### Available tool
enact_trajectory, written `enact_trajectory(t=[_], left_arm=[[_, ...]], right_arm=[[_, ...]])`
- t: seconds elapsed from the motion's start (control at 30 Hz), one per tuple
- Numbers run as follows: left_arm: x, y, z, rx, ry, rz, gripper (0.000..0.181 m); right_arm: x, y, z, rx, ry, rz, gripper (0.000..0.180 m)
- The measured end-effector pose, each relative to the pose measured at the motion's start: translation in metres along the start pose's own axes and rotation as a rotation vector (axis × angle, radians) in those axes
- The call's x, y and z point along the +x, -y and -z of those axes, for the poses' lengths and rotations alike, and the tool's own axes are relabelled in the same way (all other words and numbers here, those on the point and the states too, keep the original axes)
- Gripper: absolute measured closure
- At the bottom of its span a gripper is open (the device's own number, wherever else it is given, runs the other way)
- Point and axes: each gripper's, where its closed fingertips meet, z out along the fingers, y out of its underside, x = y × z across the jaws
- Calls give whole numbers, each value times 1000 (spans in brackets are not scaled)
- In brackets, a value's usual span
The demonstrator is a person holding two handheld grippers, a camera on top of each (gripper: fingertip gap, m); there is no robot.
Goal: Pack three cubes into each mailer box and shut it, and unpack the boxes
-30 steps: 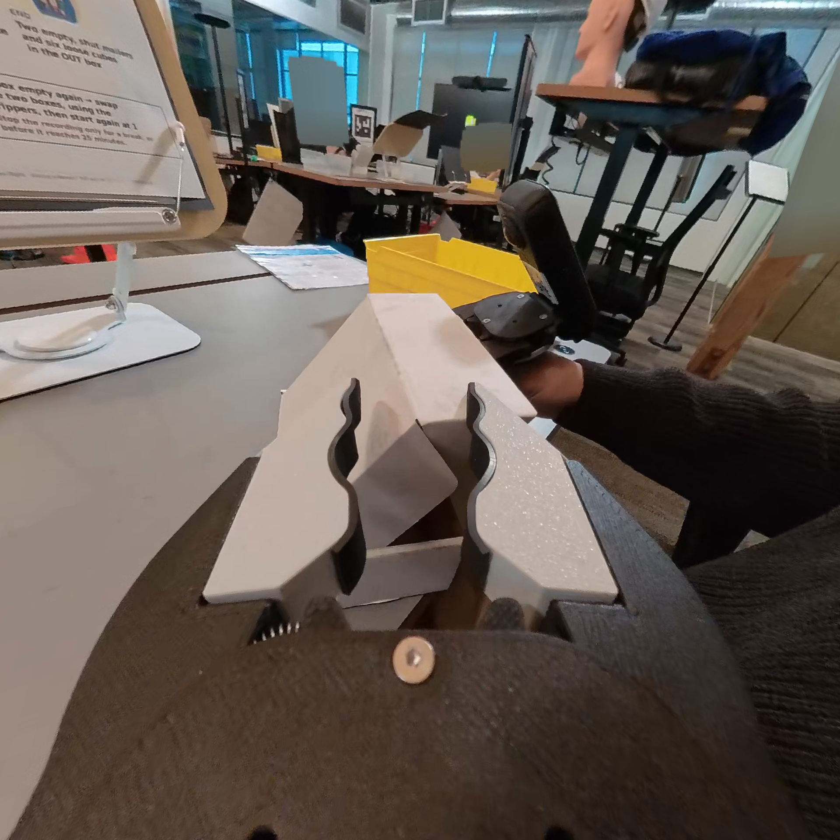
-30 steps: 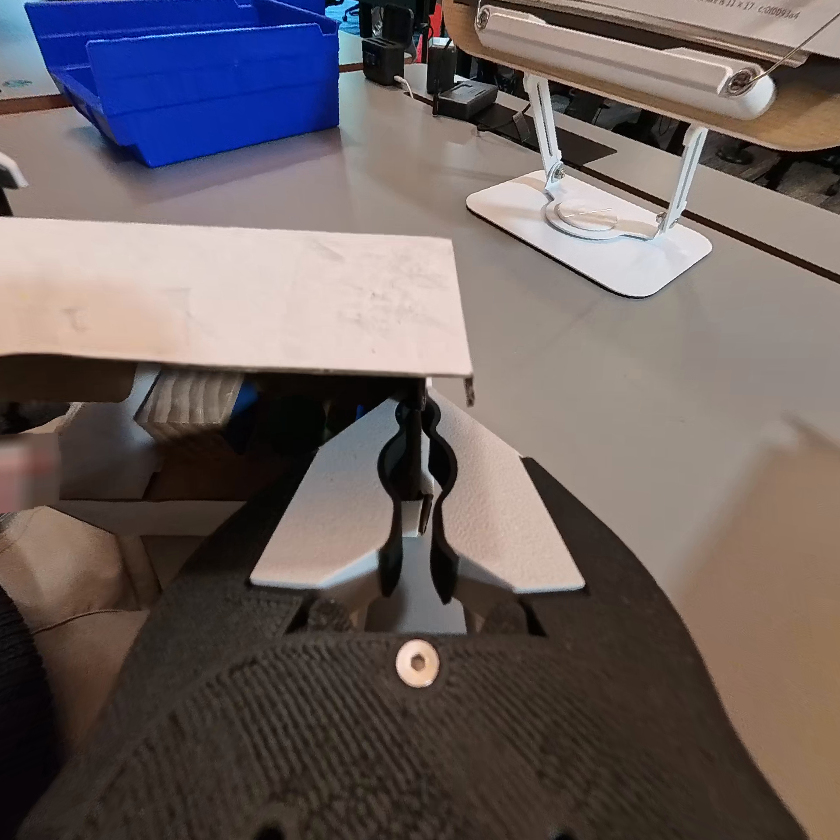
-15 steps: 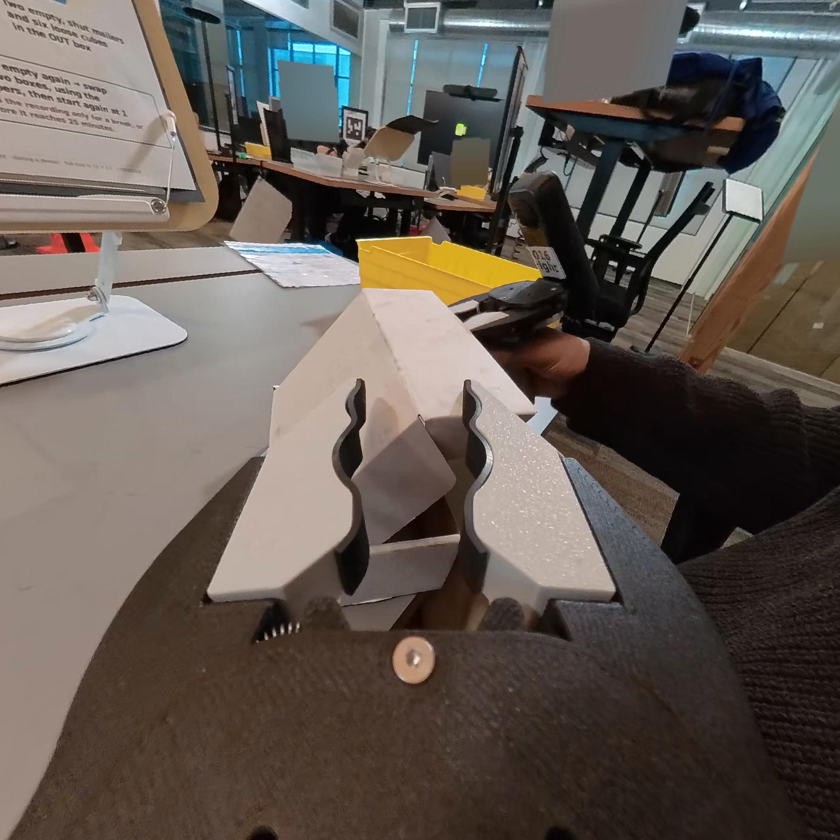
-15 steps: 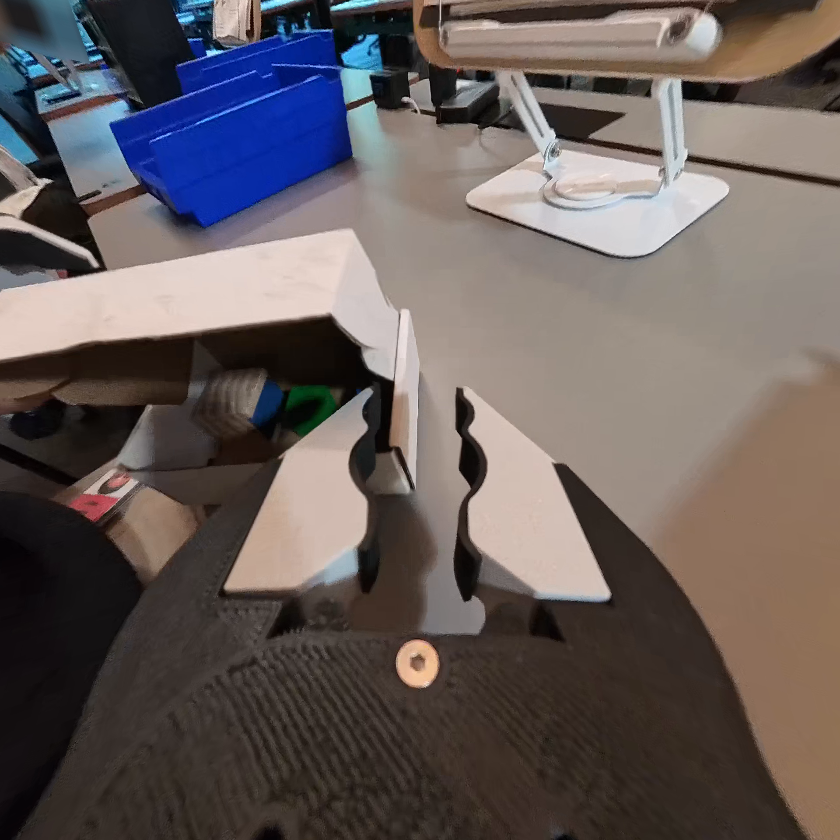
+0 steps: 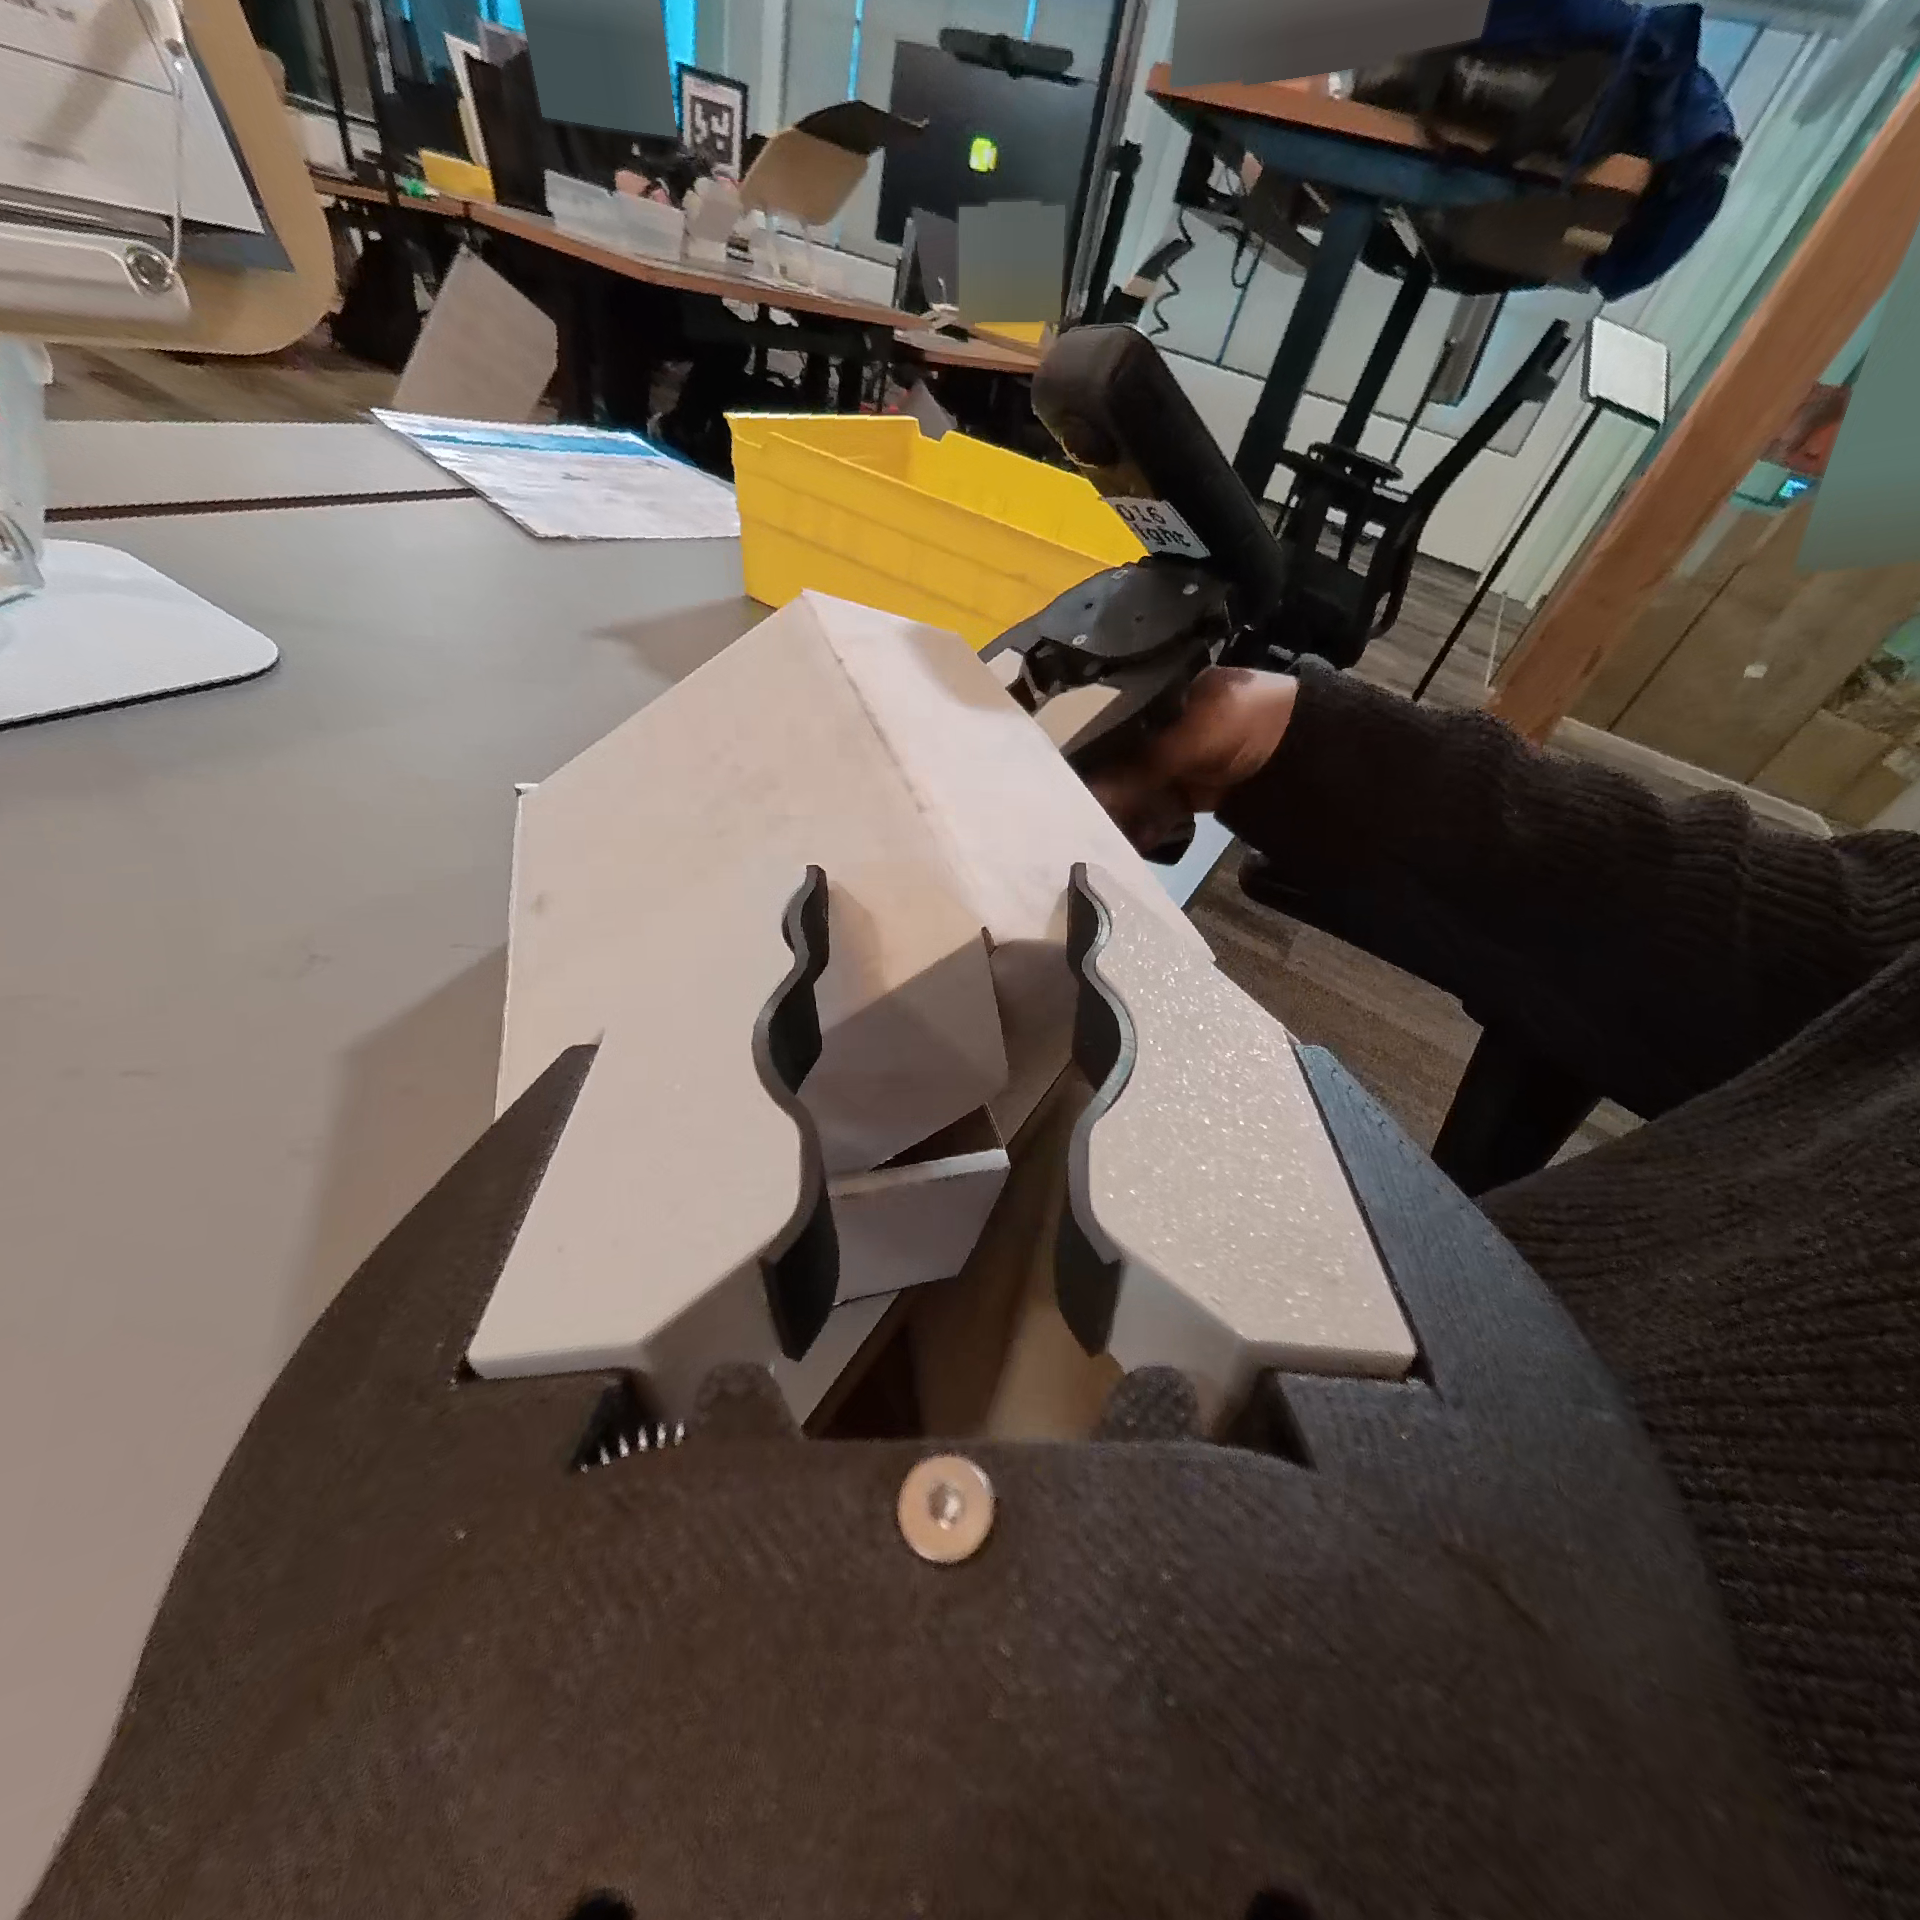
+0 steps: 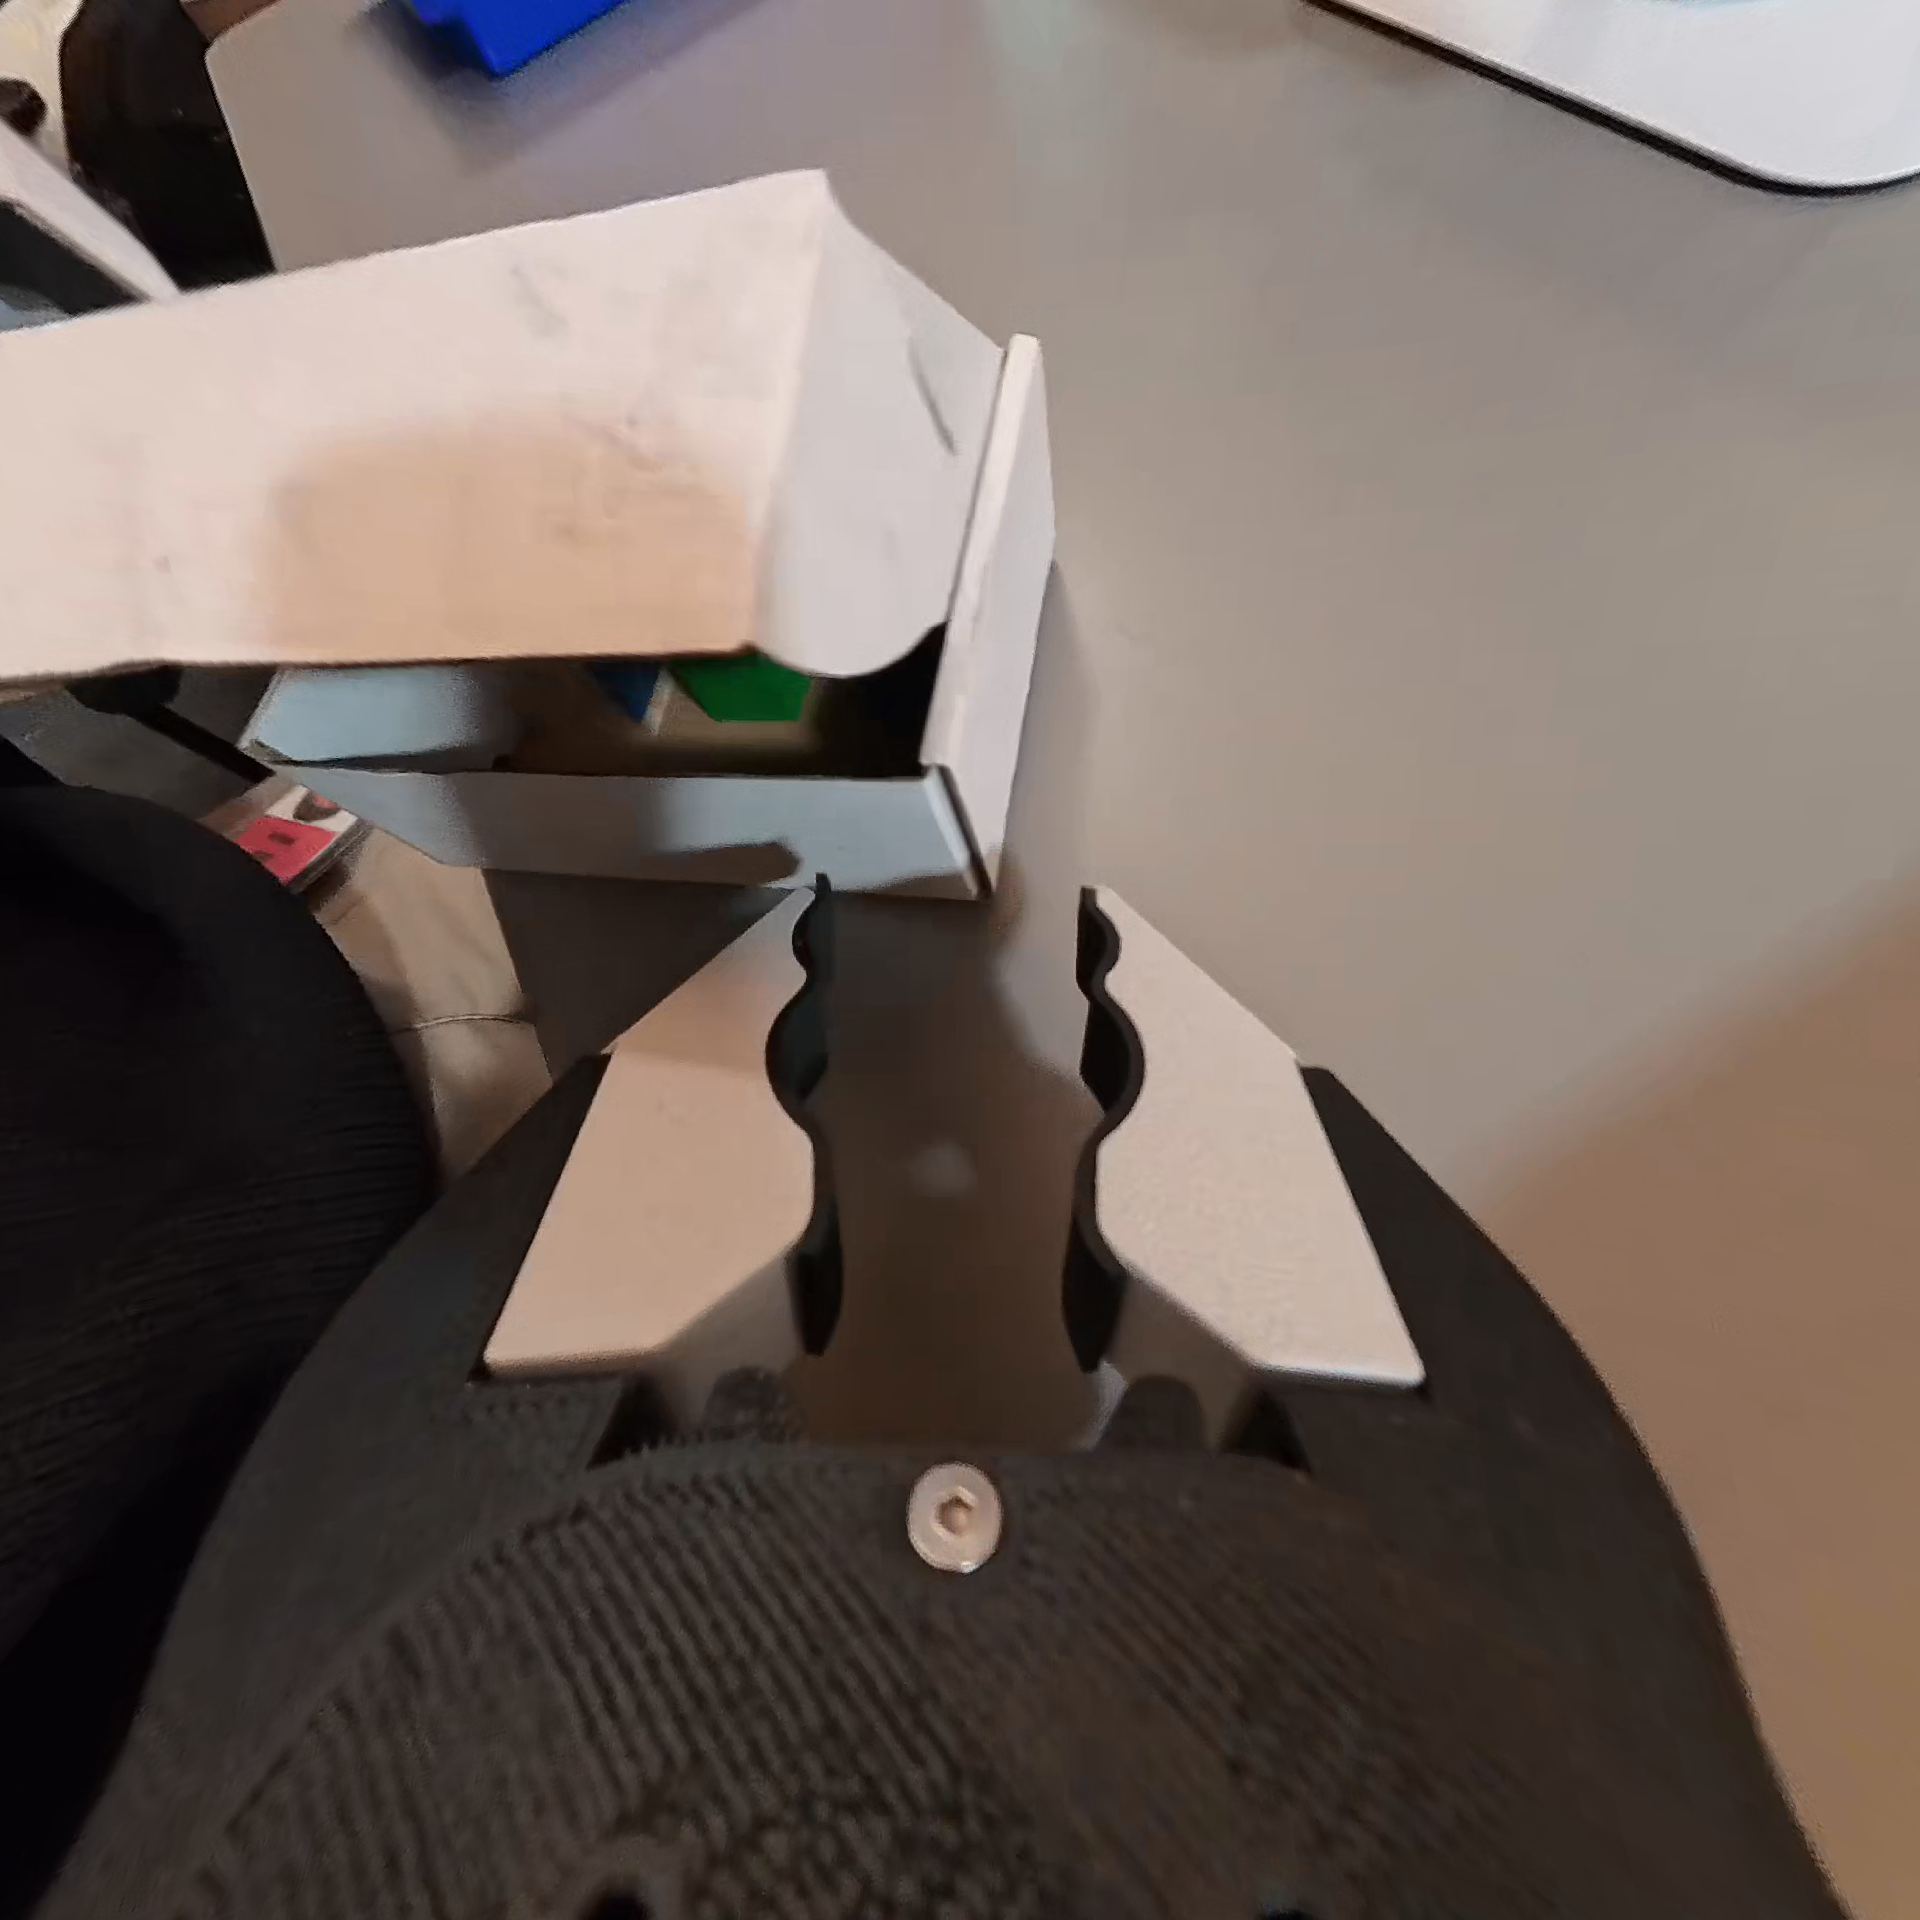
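A white mailer box [image 5: 727,831] sits at the table's near edge with its lid [image 6: 416,468] lowered but not shut. Through the gap I see a green cube [image 6: 743,691] and a blue cube [image 6: 629,686] inside. My left gripper [image 5: 945,894] is open, its fingers on either side of the lid's side flap [image 5: 904,1039] at one end of the box. My right gripper [image 6: 951,904] is open and empty, just in front of the box's other end, where a side flap [image 6: 997,571] sticks out beside the wall. It also shows in the left wrist view [image 5: 1122,634], held by a hand.
A yellow bin [image 5: 883,509] stands behind the box, and a blue bin [image 6: 499,31] at the far side. A white stand base [image 6: 1662,83] and a paper sheet [image 5: 561,478] lie on the grey table [image 6: 1455,520]. The table edge runs right beside the box.
My right gripper opened, let go of the lid's side flap and drew back from the box. The lid stays partly down. My left gripper has hardly moved.
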Motion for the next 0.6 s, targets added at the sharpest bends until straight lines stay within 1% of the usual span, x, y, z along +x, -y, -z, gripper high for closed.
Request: enact_trajectory(t=[0.1,0.2,0.3,0.37,0.43,0.5,0.6], left_arm=[[1,-7,-2,-33,-18,0,137],[2,-24,-6,-109,-30,-42,145],[0,-23,-6,-110,-2,-111,143],[2,-23,-4,-109,-2,-139,142],[0,-26,-4,-123,4,-149,139],[0,-24,-2,-115,4,-139,139],[-4,-21,1,-103,8,-124,138]], right_arm=[[10,0,7,19,-19,-44,134],[17,6,13,58,-38,-63,134],[20,12,19,85,-73,-15,134],[23,8,21,48,-140,83,132],[31,-1,24,-39,-247,224,132],[37,-12,32,-143,-348,366,139],[49,-18,51,-258,-523,559,144]])
